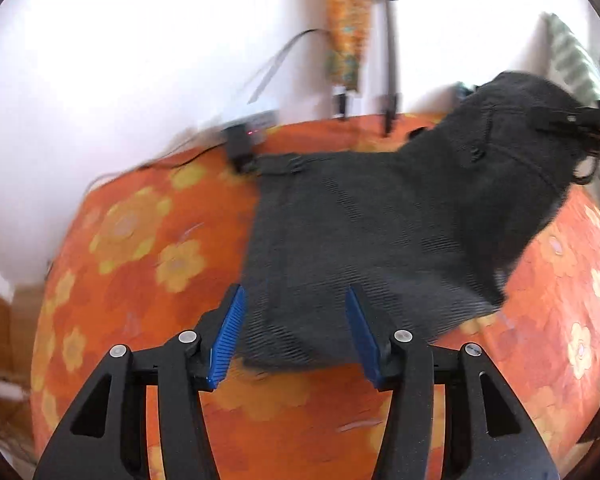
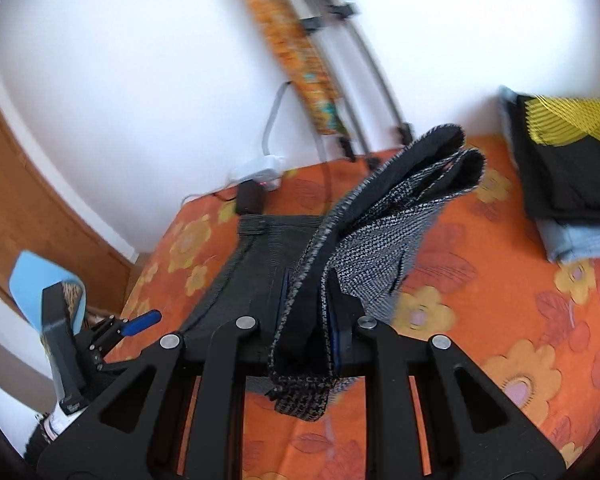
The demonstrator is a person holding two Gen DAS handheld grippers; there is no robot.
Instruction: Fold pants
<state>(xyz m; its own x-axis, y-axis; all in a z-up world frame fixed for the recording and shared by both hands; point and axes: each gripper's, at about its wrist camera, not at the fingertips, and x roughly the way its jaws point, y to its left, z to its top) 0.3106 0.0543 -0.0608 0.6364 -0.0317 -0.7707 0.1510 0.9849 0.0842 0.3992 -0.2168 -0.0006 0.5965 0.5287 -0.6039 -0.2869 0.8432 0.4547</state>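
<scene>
left claw [image 1: 296, 328]: parted, empty | pants [image 1: 380, 216]: one end lifted off bedspread [image 1: 140, 240]

The pants [image 1: 372, 232] are dark grey with a fine woven pattern and belt loops at the waistband, partly lying flat on the orange flowered bed [image 1: 140, 248], while one bunched end [image 2: 380, 216] is lifted above it, folded in layers showing a lighter speckled inside.
</scene>
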